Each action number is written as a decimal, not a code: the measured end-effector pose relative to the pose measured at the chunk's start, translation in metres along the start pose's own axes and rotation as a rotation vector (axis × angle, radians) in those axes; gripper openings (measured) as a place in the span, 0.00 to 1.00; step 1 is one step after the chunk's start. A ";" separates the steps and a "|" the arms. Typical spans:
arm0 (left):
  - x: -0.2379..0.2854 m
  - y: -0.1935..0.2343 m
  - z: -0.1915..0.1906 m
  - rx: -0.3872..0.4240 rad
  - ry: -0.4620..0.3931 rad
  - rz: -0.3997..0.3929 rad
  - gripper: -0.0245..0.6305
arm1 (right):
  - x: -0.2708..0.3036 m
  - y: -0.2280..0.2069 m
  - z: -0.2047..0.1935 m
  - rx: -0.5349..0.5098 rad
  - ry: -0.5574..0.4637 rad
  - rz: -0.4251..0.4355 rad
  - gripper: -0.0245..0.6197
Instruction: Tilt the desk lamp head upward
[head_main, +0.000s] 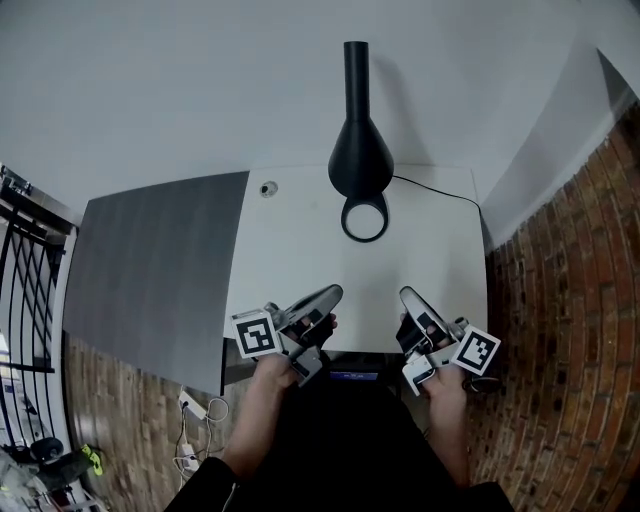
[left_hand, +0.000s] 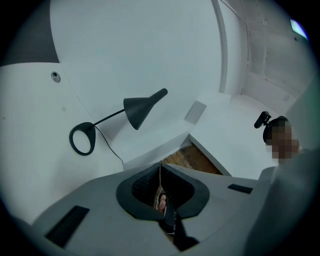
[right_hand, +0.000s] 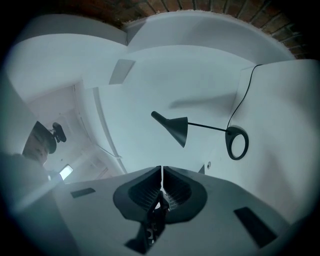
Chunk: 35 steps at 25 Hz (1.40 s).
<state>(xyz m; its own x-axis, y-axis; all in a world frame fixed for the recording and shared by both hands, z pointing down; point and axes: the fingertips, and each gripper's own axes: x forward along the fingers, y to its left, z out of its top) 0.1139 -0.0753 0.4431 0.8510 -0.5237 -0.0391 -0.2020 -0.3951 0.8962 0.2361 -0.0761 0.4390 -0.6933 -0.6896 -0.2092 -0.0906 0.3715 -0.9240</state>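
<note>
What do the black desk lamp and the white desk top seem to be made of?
The desk lamp looks like metal in matte black paint: a very thin stem, no shine; coated plastic is possible. The desk top looks like white laminate or painted board: flat, even, no grain.

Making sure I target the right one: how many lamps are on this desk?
1. The black desk lamp stands at the middle of the white desk's far edge. No view shows another.
</note>
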 end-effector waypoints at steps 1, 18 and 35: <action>0.003 0.000 -0.001 0.002 0.006 0.006 0.05 | -0.002 -0.002 0.003 0.009 -0.008 0.003 0.06; 0.023 0.032 0.043 0.002 0.033 -0.014 0.05 | 0.036 -0.023 0.015 -0.015 -0.016 -0.060 0.06; 0.020 0.114 0.098 -0.140 0.029 -0.048 0.05 | 0.107 -0.035 0.014 -0.108 -0.007 -0.273 0.06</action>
<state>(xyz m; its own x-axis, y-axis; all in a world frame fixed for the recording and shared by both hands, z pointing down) 0.0605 -0.2047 0.5014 0.8720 -0.4842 -0.0720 -0.0932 -0.3087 0.9466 0.1753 -0.1713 0.4450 -0.6279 -0.7772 0.0402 -0.3488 0.2349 -0.9073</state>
